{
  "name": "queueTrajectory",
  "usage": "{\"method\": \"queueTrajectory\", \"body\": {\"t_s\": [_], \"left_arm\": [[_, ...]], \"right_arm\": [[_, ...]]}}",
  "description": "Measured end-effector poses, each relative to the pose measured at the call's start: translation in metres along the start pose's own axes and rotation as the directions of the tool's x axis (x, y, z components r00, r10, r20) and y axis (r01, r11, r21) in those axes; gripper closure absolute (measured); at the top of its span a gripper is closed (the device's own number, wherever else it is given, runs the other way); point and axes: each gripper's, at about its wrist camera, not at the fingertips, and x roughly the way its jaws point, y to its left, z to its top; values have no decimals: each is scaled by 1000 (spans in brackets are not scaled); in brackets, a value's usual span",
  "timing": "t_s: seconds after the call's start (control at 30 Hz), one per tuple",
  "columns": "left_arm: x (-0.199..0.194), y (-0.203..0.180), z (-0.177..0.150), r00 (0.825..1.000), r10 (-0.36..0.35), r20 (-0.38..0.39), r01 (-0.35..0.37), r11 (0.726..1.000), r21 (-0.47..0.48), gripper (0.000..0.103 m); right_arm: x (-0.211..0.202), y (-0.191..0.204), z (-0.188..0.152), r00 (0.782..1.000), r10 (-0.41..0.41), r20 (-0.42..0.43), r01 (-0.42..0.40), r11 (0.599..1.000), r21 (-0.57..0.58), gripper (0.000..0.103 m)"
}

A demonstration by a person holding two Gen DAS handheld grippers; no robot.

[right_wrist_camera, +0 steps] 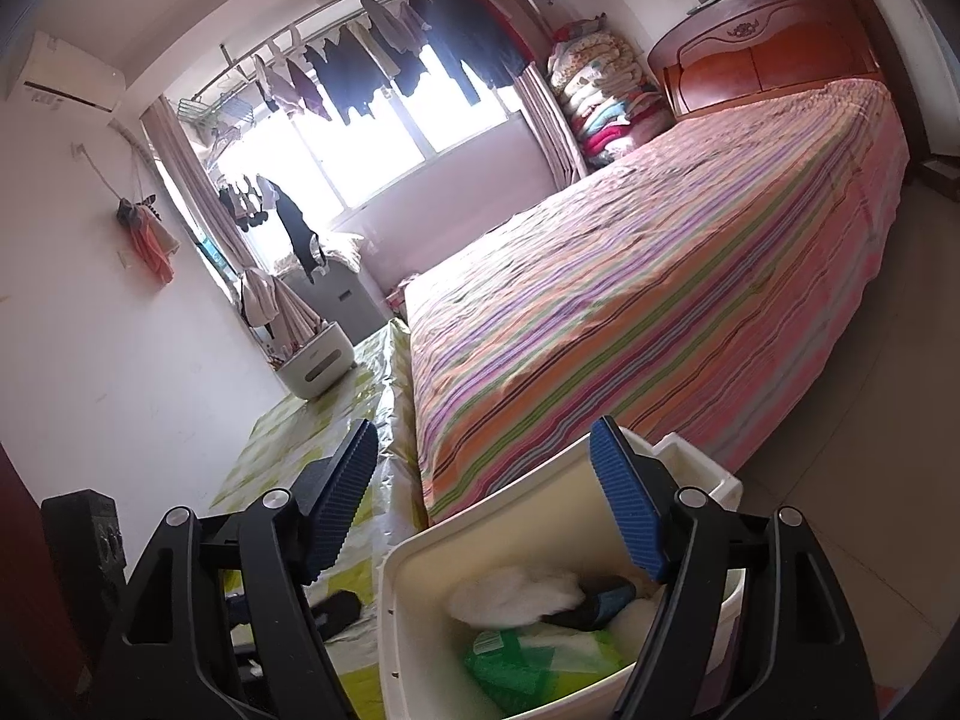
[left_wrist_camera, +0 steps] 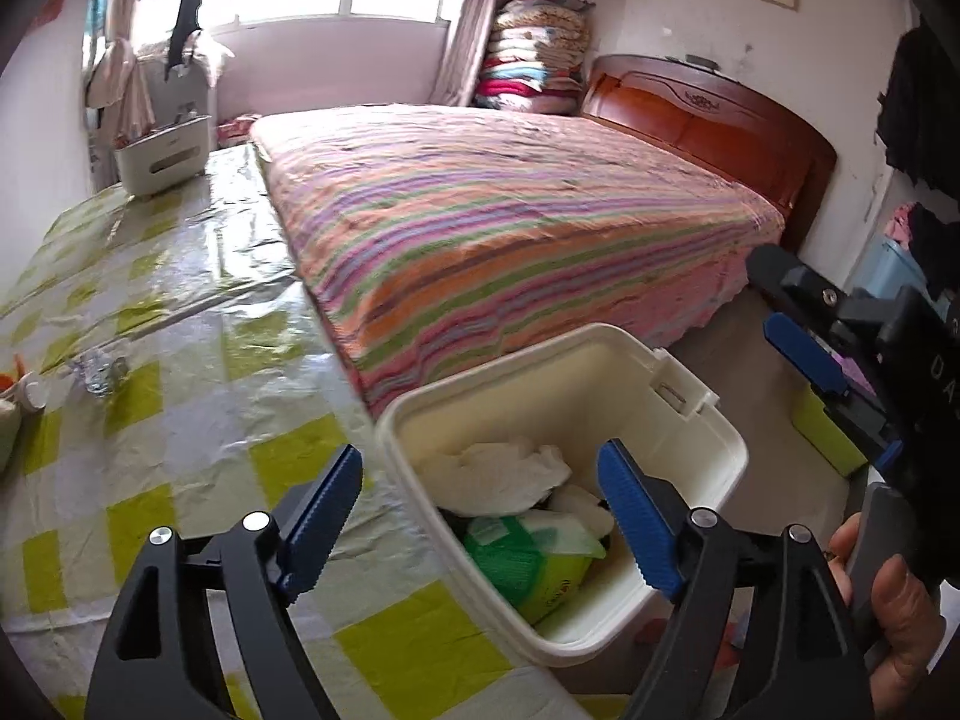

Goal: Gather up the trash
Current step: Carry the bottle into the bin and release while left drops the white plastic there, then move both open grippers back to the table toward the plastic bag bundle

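A white plastic trash bin (left_wrist_camera: pixel 708 450) stands on the floor by the corner of the bed. It holds crumpled white paper (left_wrist_camera: pixel 498 474) and a green wrapper (left_wrist_camera: pixel 528 558). My left gripper (left_wrist_camera: pixel 480 516) is open and empty, just above the bin's near rim. My right gripper (right_wrist_camera: pixel 486 516) is open and empty over the same bin (right_wrist_camera: pixel 414 612); white paper (right_wrist_camera: pixel 510 600) and the green wrapper (right_wrist_camera: pixel 522 660) lie below it. The right gripper also shows at the right edge of the left wrist view (left_wrist_camera: pixel 804 354). A crumpled clear wrapper (left_wrist_camera: pixel 99 372) lies on the checked sheet (left_wrist_camera: pixel 180 480).
A bed with a striped cover (left_wrist_camera: pixel 510 222) fills the middle, with a wooden headboard (left_wrist_camera: pixel 708 114). A white appliance (left_wrist_camera: pixel 162 156) stands at the far end of the checked sheet. A green box (left_wrist_camera: pixel 822 438) sits on the floor at right.
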Motion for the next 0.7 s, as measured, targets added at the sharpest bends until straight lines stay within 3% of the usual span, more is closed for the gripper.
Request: {"method": "queueTrajectory", "body": {"t_s": [0.33,0.7], "left_arm": [[-26,74,-3,995,102,22,-99,987,-125,24],[-56,172,-18,966,259,22,-244,931,-273,25]], "right_arm": [[23,27,-12,997,45,-62,-48,998,-47,24],[50,67,-34,984,94,-154,-109,989,-96,21]]}}
